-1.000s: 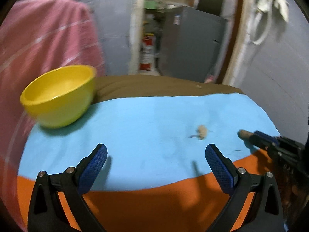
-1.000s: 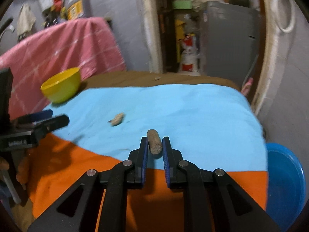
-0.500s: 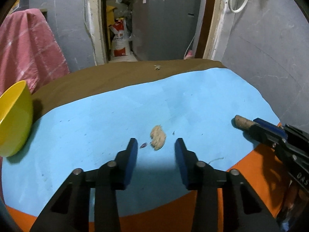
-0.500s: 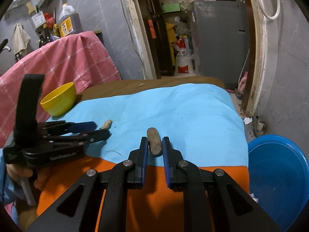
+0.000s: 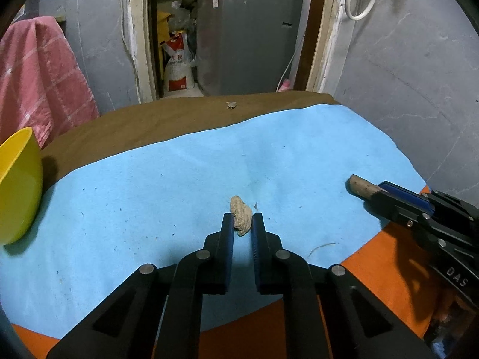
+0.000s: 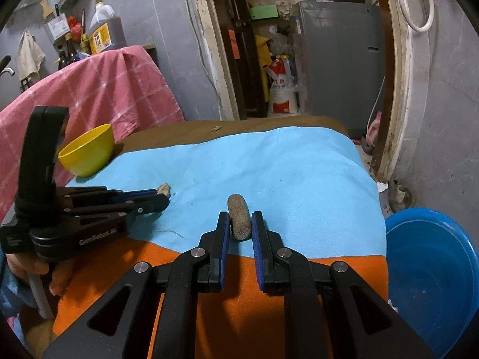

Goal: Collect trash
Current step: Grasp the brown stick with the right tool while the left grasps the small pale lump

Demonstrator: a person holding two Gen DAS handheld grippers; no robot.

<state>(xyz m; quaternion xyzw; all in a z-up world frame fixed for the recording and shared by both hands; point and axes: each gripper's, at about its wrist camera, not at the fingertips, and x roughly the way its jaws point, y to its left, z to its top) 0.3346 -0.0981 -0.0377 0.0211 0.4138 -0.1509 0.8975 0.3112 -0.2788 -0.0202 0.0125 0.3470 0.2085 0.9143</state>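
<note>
My left gripper is shut on a small beige lump of trash that lies on the blue cloth. In the right wrist view the left gripper holds the lump low over the cloth. My right gripper is shut on a short brown stick near the cloth's front edge. In the left wrist view the stick pokes out of the right gripper at the right.
A yellow bowl stands at the table's far left, also in the left wrist view. A blue basin sits on the floor to the right. A tiny scrap lies on the brown cloth at the back. A pink towel hangs behind.
My left gripper swung right from the bowl to the beige lump and closed its fingers on it. The right gripper stayed shut on the stick.
</note>
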